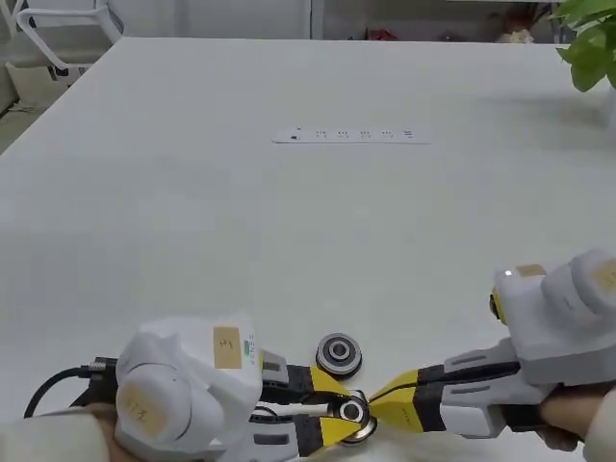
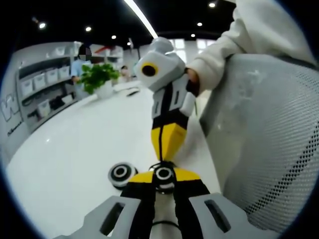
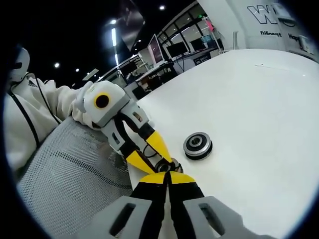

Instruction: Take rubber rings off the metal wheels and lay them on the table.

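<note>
A wide white desk (image 1: 289, 241) takes up most of the head view. A flat row of sockets (image 1: 351, 136) is set into it further back, and a leafy plant (image 1: 589, 43) stands at its far right corner. In the left gripper view, ceiling lights and shelves of boxes (image 2: 40, 84) line the room behind the desk.

Two metal wheels sit near the front edge of the desk. One wheel (image 1: 339, 353), with a dark band around its bright hub, lies flat and free on the desk, just beyond the two tools and touched by neither.

The second wheel (image 2: 163, 174) is held by the left tool (image 1: 339, 412). Its yellow-tipped jaws are closed on the wheel from either side.

The right tool (image 1: 377, 397) comes in from the opposite side and meets the left one tip to tip. Its jaws are drawn together, with hardly a gap, and their points rest against the rim of the held wheel. A thin dark ring (image 2: 162, 163) shows at that spot. I cannot tell whether the jaws have actually nipped it.

A black cable (image 1: 58, 385) trails from the back of the left tool. A white sleeve (image 2: 259, 35) reaches down to the right tool's handle, and the mesh back of a chair (image 3: 70, 169) stands close behind both tools.
</note>
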Motion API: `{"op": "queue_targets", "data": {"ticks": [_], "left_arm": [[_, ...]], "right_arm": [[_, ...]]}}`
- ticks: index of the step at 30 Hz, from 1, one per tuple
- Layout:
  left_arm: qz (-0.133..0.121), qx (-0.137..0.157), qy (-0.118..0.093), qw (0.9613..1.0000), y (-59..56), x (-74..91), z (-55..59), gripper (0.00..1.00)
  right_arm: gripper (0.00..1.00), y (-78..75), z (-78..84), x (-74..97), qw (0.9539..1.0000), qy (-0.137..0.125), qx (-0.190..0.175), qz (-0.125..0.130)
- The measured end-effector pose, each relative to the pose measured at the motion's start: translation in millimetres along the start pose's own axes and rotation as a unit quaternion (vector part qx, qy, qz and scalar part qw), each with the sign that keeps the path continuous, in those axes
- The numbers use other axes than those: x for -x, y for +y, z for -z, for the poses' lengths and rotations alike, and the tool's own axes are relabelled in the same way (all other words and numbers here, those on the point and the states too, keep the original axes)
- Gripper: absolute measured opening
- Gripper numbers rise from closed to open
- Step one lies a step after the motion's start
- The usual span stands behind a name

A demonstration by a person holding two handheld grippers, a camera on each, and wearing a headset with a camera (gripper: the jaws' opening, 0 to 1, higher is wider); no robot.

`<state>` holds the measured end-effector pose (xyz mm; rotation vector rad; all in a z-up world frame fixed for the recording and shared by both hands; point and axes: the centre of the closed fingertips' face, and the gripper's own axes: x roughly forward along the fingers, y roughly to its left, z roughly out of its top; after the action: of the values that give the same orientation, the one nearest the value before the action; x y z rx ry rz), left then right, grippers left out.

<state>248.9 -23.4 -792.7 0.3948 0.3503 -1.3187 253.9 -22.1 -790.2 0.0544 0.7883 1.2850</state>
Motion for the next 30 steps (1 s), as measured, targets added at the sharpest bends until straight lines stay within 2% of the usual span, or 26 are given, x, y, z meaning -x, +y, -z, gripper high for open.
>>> {"op": "queue_targets", "data": {"ticks": [10,12,18,21,22,30], "left_arm": [[-0.002,0.002,0.001,1.0,0.0,-0.4,-0.4,0.14],[-0.002,0.001,0.002,1.0,0.1,-0.4,-0.5,0.14],[-0.004,0.004,0.003,1.0,0.4,-0.4,-0.6,0.14],[-0.005,0.002,0.006,1.0,0.3,0.1,-0.6,0.14],[-0.004,-0.001,0.009,1.0,0.4,0.6,-0.6,0.14],[0.003,-0.04,0.031,0.9987,0.1,6.9,-1.3,0.19]], "right_arm": [[0.0,3.8,-3.2,-0.8,0.9999,-0.006,0.003,-0.014],[0.0,4.1,-6.8,0.3,0.9997,-0.015,0.001,-0.017],[0.0,0.6,-7.5,1.2,0.9998,-0.017,-0.003,-0.009],[0.0,-4.0,-3.3,0.3,1.0,-0.006,0.001,0.003],[0.0,-5.1,-1.0,-0.1,1.0,0.0,0.006,0.007],[0.0,-5.0,-2.2,0.6,1.0,-0.002,0.005,0.006]]}}
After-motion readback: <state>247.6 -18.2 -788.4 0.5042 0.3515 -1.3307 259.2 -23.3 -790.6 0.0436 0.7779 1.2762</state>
